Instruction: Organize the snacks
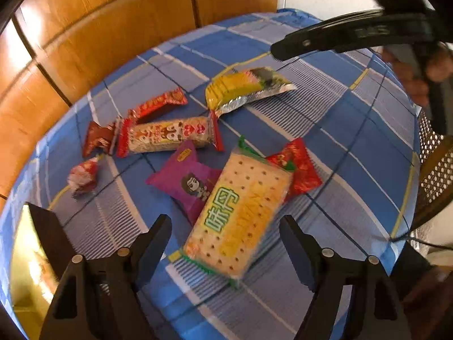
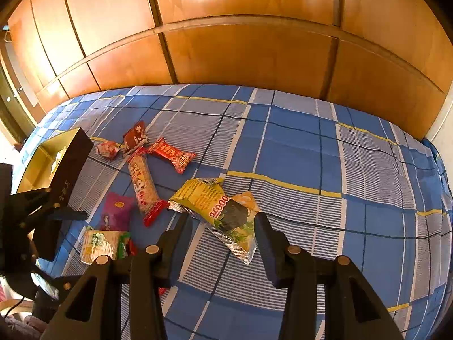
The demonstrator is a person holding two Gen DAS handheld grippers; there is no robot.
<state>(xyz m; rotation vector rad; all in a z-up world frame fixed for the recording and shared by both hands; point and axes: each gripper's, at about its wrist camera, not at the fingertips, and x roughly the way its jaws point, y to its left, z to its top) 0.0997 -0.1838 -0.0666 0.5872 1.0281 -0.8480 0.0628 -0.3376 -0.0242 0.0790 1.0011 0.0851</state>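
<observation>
I am holding my left gripper [image 1: 226,243] with fingers apart over the cracker pack [image 1: 240,218], not pressing it. My right gripper [image 2: 223,235] is hovering with fingers apart either side of the yellow snack packet [image 2: 218,209].

A blue, grey-striped and white checked cloth with thin yellow lines [image 2: 297,153] covers the flat surface that fills the lower half of the right wrist view; whether a bed or a bench lies under it cannot be told. Behind it, across the top of the frame, stands a wall of glossy orange-brown wooden panels [image 2: 249,53] with dark seams, a bright glare at top centre. In the left wrist view, a brown perforated metal mesh piece [image 1: 436,175] shows at the right edge, beside the cloth.
</observation>
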